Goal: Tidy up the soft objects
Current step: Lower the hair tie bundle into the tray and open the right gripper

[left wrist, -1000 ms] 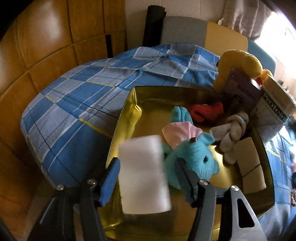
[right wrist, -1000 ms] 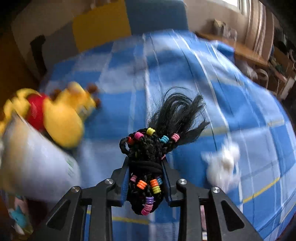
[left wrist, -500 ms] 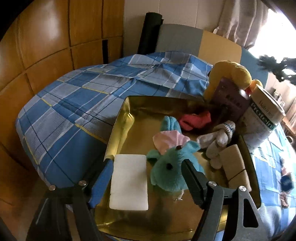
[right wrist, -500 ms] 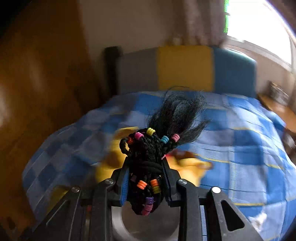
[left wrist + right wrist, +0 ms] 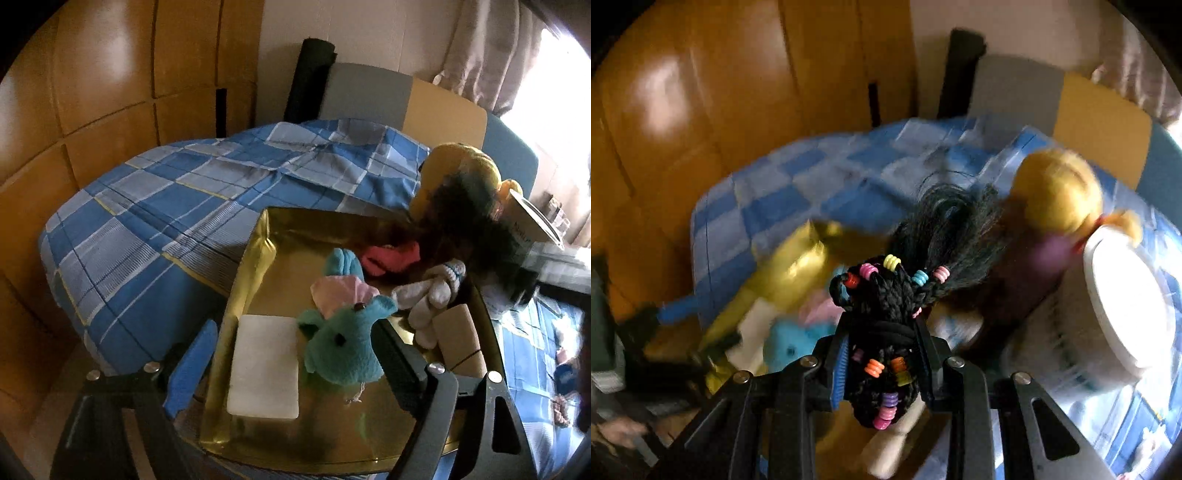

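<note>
Gold tray (image 5: 255, 258) on the bed already holds the white foam block (image 5: 264, 369), lying free between the left tool's (image 5: 291, 365) just-widened jaws; the right tool (image 5: 882, 365), clamped on the beaded black braid bundle (image 5: 886, 332), hovers over it; next, lower and release.

1 gold tray (image 5: 255, 251), 1 white sponge (image 5: 264, 369), 1 teal plush (image 5: 343, 347), 1 red cloth (image 5: 391, 256), 1 braided hairpiece (image 5: 886, 332)

Pad (image 5: 264, 369) left of plush (image 5: 341, 345) — both in tray (image 5: 255, 266).
</note>
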`<state>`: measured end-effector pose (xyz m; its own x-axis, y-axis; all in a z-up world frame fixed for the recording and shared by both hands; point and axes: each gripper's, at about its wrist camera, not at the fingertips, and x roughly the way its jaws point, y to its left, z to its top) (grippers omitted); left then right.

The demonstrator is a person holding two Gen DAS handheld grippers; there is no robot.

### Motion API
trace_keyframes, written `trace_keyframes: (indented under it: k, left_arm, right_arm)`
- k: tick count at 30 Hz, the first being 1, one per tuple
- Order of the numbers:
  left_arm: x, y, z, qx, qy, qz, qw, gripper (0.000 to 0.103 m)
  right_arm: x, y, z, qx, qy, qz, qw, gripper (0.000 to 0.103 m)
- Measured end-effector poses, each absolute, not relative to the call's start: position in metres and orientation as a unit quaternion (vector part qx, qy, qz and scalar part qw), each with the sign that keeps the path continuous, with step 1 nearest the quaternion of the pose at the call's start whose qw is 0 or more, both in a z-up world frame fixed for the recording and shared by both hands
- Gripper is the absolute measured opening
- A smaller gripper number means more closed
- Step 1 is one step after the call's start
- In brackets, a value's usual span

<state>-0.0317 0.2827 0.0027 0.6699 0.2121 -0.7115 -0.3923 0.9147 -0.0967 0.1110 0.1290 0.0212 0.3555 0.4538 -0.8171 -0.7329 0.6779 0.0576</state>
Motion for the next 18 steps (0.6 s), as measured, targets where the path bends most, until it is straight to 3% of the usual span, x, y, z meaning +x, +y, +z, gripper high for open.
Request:
trace_keyframes:
  k: [9, 18]
  left_arm:
    - [-0.039, 0.277, 0.015, -0.099, 0.353, 0.168, 0.915, 0.087]
    - [-0.045, 0.273, 0.015, -0.095, 0.352, 0.165, 0.916, 0.087]
  right_arm:
    - [0.108, 0.15, -0.056, -0.189, 0.5, 0.334, 0.777, 0.031]
    - [0.113, 0.145, -0.064, -0.149, 0.522, 0.317, 0.778, 0.039]
